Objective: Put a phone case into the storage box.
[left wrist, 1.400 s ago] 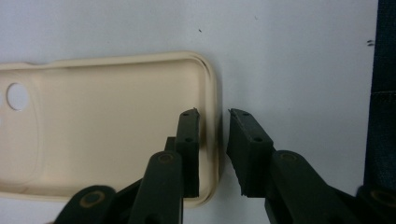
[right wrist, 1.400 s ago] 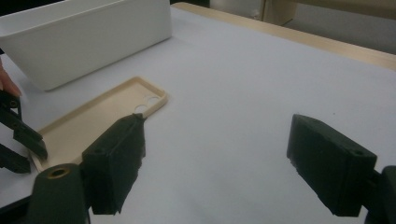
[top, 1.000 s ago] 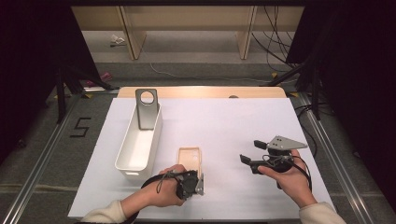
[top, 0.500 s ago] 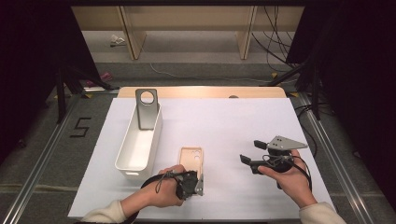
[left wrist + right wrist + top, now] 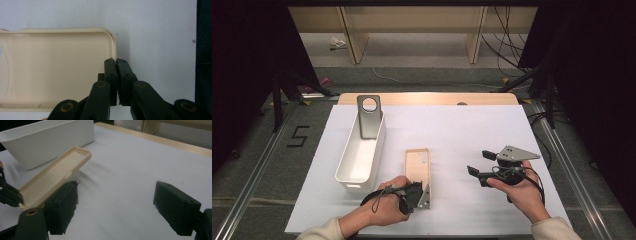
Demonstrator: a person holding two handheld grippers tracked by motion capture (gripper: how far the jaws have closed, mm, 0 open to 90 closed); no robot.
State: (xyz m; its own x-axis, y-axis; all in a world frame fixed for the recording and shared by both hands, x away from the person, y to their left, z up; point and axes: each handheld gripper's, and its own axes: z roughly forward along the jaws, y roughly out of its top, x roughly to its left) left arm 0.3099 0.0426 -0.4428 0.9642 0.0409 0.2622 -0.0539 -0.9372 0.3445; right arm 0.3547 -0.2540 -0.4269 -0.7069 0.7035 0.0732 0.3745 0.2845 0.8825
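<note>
A cream phone case (image 5: pixel 418 167) lies lengthwise near the table's front, its hollow side up. My left gripper (image 5: pixel 424 192) is shut on the rim at the case's near right corner. In the left gripper view the two jaws (image 5: pixel 115 61) are pressed together over the case's side wall (image 5: pixel 57 70). The right gripper view shows the case (image 5: pixel 57 173) tilted, its far end lifted off the table. My right gripper (image 5: pixel 479 162) is held to the case's right, a short way apart from it, open with nothing between its pads (image 5: pixel 117 202).
A long white bin (image 5: pixel 346 177) stands left of the case, with a grey metal bracket (image 5: pixel 369 117) with a round hole upright at its far end. The bin's wall (image 5: pixel 50 140) is close behind the case. A white sheet (image 5: pixel 462 130) covers the table.
The case's far end has risen a little off the table in my left gripper. The right gripper has stayed where it was, open.
</note>
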